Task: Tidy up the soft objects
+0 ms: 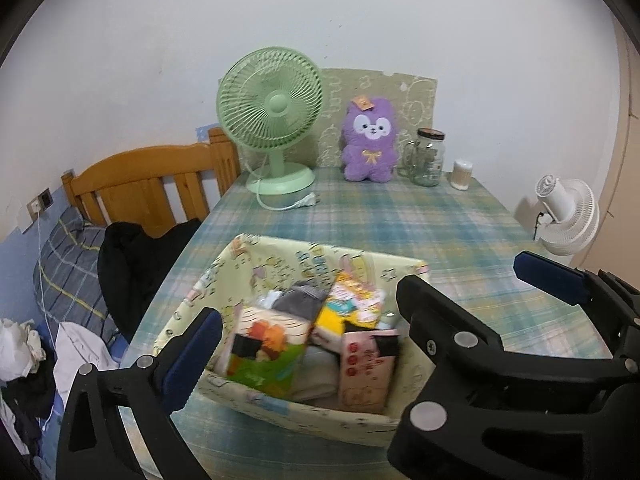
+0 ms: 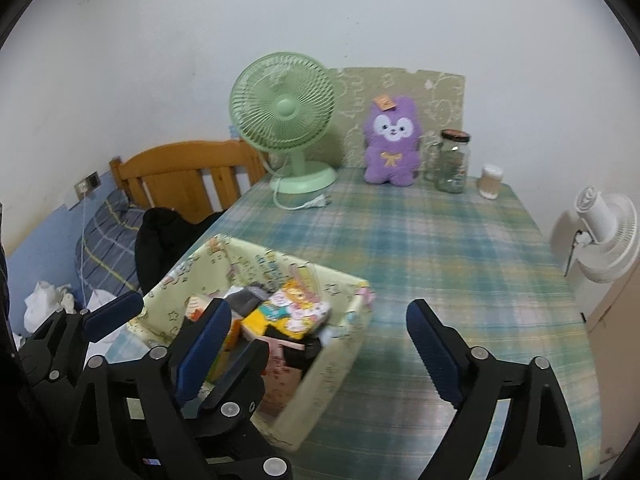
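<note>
A fabric storage box (image 1: 280,264) printed in pale yellow is seen in the lower centre of the left wrist view, standing on a table (image 1: 400,224) covered by a plaid cloth. The box is packed with soft packets (image 1: 348,304) and folded textiles, all contained within its walls. The left gripper (image 1: 308,332) is found released, jaws spread wide, with the box lying between and beyond its blue pads; no pad is seen pressing on anything. In the right wrist view the right gripper (image 2: 316,344) is likewise found released, nothing being grasped, its left finger overlapping the box in the picture and its right finger over bare cloth. At the upper centre of both views a green fan (image 1: 270,106) is noted, with a purple plush toy (image 1: 370,140) upright to its right against a patterned board, then a glass jar (image 1: 430,156) and a small container (image 1: 461,174). A white fan (image 1: 568,212) is recorded at the right edge, and a wooden headboard (image 1: 152,180) with bedding at the left.
</note>
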`<state>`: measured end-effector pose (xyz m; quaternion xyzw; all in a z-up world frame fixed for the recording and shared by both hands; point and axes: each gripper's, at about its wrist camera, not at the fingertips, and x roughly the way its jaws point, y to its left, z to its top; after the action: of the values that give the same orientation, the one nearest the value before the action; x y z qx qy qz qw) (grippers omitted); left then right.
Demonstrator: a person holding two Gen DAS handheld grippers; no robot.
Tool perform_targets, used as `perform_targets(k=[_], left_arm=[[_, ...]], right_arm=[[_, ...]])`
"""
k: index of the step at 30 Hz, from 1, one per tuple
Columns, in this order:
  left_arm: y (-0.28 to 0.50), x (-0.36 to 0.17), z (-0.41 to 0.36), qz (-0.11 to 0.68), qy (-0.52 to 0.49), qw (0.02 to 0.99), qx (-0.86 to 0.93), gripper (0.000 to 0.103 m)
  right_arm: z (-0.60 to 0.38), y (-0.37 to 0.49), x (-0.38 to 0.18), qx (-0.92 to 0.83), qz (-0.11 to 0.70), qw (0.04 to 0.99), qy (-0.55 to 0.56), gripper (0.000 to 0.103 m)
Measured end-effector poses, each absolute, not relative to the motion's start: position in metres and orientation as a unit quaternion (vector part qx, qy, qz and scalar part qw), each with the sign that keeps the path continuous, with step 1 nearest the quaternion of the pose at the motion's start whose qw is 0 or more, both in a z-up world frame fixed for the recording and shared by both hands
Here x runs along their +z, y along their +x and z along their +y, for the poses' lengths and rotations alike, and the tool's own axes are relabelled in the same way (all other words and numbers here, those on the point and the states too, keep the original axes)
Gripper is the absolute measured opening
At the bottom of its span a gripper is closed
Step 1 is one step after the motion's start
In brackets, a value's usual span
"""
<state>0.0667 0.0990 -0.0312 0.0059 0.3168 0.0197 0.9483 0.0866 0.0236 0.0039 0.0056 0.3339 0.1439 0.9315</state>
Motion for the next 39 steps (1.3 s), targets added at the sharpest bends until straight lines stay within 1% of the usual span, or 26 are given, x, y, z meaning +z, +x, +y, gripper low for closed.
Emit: perform_targets(k=[6,17,20,24,39], left_arm=[[0.063,-0.015,0.071,0.303,0.024,0.953,0.014,0.103],[0.048,0.013,0.035,0.285,0.024,0.958,-0.003,0.103],[0.044,0.021,0.029,0.276,0.021,0.961,-0.006,0.103],[0.039,0.028,0.024,0.266,0.025,0.964,-0.003,0.103],[0.005,0.043,0.021,0.235,0.009,0.972,0.005,0.103]], right_arm=[[-0.006,0.079,0.019,0.120,0.318,0.940,0.021,0.094],[-0.051,0.058,0.050,0.090,0.278,0.956,0.030,0.095],[-0.059,0.050,0.062,0.075,0.260,0.962,0.024,0.095],[-0.071,0.039,0.073,0.054,0.237,0.970,0.018,0.101],[-0.112,0.001,0.087,0.016,0.203,0.979,0.032,0.101]])
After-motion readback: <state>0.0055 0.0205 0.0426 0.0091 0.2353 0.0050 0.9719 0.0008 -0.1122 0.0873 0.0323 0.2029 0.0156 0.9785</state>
